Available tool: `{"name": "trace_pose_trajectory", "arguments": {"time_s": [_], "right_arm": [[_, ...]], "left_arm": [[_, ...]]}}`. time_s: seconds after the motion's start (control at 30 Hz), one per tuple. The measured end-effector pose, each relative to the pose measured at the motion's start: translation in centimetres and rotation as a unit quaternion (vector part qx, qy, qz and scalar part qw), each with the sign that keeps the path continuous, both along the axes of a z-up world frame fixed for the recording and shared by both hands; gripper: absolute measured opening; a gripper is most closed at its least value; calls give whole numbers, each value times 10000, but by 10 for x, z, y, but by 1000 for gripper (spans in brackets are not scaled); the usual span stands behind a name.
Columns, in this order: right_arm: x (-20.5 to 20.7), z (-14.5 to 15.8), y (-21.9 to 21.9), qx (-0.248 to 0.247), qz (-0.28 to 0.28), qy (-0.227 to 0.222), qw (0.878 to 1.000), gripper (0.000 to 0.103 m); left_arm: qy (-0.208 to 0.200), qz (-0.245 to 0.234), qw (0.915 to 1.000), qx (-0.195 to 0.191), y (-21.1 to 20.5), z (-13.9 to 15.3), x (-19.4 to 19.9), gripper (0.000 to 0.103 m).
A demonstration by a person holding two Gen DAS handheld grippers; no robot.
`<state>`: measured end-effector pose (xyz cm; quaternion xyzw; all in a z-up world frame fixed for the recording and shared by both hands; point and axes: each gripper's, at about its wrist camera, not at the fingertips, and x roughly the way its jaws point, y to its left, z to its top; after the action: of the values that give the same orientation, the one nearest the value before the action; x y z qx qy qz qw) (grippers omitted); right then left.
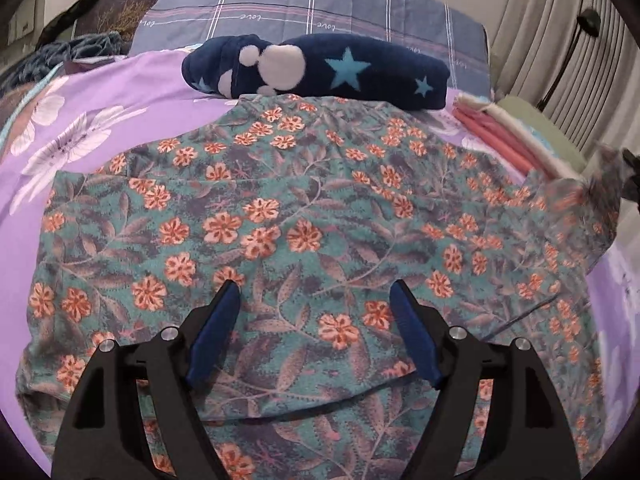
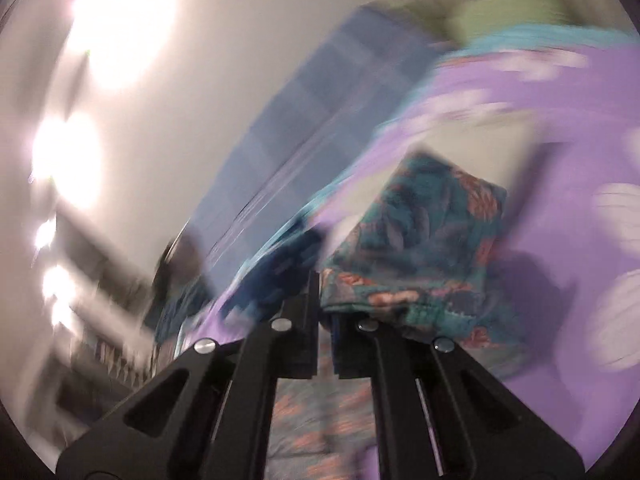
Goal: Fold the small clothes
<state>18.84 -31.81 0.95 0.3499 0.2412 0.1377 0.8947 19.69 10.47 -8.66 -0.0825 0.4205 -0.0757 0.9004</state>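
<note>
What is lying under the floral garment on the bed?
The floral garment lies on a purple flowered bedsheet. Whatever sits beneath its middle is covered and cannot be seen.

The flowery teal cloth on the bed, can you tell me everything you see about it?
The teal knit garment with orange flowers and grey-purple leaves looks soft and thin. It lies spread on the purple flowered bedsheet, its left part folded over on top. Its far edge reaches the navy fleece bundle with stars. The open left claw hovers above it. The right claw is shut on one edge, lifting it.
</note>
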Motion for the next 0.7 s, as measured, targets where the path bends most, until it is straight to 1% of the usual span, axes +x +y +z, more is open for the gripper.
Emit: {"name": "trace_pose_trajectory", "arguments": {"time_s": [0.07, 0.1, 0.13, 0.2, 0.27, 0.37, 0.43, 0.5, 0.6, 0.63, 0.67, 0.7], "right_arm": [[4, 4, 60, -350, 761, -145, 9964, 6], [5, 2, 83, -453, 1090, -157, 9929, 6], [13, -1, 104, -532, 1370, -129, 9891, 6], [15, -16, 140, -686, 1826, 33, 9808, 6], [16, -42, 172, -914, 2215, 381, 9701, 6], [4, -82, 200, -1321, 2565, 981, 9524, 6], [4, -102, 205, -1535, 2607, 1234, 9451, 6], [4, -110, 208, -1659, 2615, 1321, 9416, 6], [-11, -111, 208, -1685, 2620, 1203, 9426, 7], [-6, -108, 207, -1626, 2626, 1189, 9436, 18], [-7, -105, 202, -1492, 2612, 1197, 9462, 25], [0, -104, 196, -1354, 2537, 1216, 9500, 38]], "left_arm": [[-31, 20, 9998, -214, 6, 0, -2, 77], [-45, 24, 9994, -356, 10, 1, -2, 77], [-53, 24, 9991, -417, 11, 0, -3, 77], [-65, 20, 9985, -538, 14, 0, -4, 77], [-75, 6, 9981, -609, 15, 0, -4, 77], [-93, -9, 9973, -730, 18, 1, -5, 77], [-104, -23, 9964, -843, 21, 0, -5, 77], [-126, -50, 9947, -1022, 25, 1, -6, 77], [-172, -101, 9926, -1197, 28, 3, -8, 77], [-174, -116, 9927, -1187, 27, 3, -8, 77], [-174, -120, 9930, -1163, 26, 4, -8, 77], [-170, -124, 9934, -1130, 25, 4, -8, 77]]}}
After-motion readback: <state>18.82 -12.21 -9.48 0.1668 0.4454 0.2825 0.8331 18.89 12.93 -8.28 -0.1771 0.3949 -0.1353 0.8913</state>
